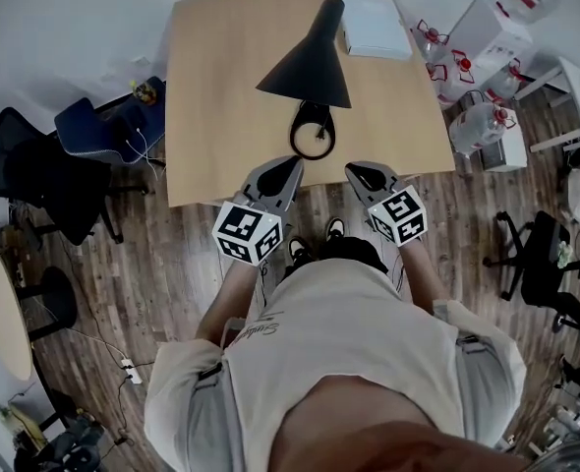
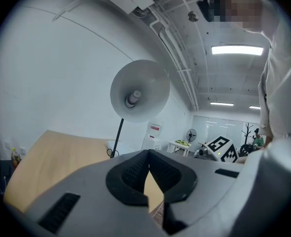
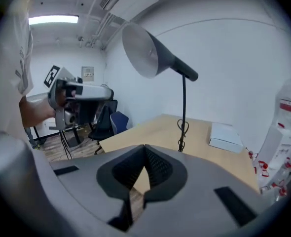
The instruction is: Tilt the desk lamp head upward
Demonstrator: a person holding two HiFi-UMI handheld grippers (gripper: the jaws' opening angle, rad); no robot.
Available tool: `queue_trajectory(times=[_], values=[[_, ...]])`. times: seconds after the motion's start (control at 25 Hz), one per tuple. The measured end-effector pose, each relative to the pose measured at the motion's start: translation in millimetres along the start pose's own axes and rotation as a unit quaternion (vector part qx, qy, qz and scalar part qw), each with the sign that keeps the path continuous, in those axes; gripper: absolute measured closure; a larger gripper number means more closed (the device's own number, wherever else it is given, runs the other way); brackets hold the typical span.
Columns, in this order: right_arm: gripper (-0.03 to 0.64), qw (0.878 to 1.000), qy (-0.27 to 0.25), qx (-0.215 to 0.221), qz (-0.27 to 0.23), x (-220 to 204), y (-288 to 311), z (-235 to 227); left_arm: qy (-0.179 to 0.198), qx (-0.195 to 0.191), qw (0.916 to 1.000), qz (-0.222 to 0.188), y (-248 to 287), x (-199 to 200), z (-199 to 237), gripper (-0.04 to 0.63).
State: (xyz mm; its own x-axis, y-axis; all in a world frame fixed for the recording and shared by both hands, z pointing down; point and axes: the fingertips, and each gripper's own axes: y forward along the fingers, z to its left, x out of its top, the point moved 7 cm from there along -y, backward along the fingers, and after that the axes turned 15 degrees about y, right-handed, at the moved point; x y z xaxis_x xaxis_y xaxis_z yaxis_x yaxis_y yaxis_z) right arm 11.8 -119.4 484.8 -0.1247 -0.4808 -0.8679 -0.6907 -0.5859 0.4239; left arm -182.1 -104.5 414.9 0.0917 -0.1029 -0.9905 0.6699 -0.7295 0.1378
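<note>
desk lamp on a wooden table, 2 closed grippers held just short of it

a black desk lamp (image 1: 313, 96) stands on a light wooden table (image 1: 221, 87), toward the middle of the edge nearest the person. its lamp head (image 1: 308, 62) is a wide black cone raised on a thin dark stem (image 3: 184, 107). the open mouth of the cone faces down and toward the person. from the gripper views, which look up from low down, the pale inside of the shade and the bulb socket show. the lamp's round base (image 1: 313, 131) sits on the table close to the near edge.

the left gripper (image 1: 292, 162) and the right gripper (image 1: 354, 168) are held side by side above the table's near edge, one to each side of the base and apart from it. neither touches the lamp. in each gripper view the 2 fingers meet at their tips and there is nothing between them. each gripper carries a marker cube (image 1: 248, 232) toward the person's hand.

a flat white box (image 1: 374, 26) lies at the far right corner of the table, behind the lamp. dark office chairs (image 1: 34, 180) stand on the wooden floor (image 1: 123, 293) to the left of the table, and large water bottles (image 1: 482, 126) stand to the right.
</note>
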Motion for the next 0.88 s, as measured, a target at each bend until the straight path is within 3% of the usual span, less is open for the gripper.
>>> queue_trajectory(times=[0.24,0.64,0.88], values=[[0.621,0.996,-0.008,0.010,-0.083,44.2,-41.8,9.1,0.035,0.010,0.9993,0.005,-1.7,15.0,-7.5,0.581],[0.621,0.983,-0.054,0.037,-0.170,100.7,-83.2,12.1,0.075,0.049,0.9959,-0.015,3.6,54.6,-12.7,0.581],[0.621,0.976,-0.076,0.034,-0.201,116.2,-95.3,14.1,0.066,0.073,0.9948,-0.026,2.8,60.7,-15.1,0.581]])
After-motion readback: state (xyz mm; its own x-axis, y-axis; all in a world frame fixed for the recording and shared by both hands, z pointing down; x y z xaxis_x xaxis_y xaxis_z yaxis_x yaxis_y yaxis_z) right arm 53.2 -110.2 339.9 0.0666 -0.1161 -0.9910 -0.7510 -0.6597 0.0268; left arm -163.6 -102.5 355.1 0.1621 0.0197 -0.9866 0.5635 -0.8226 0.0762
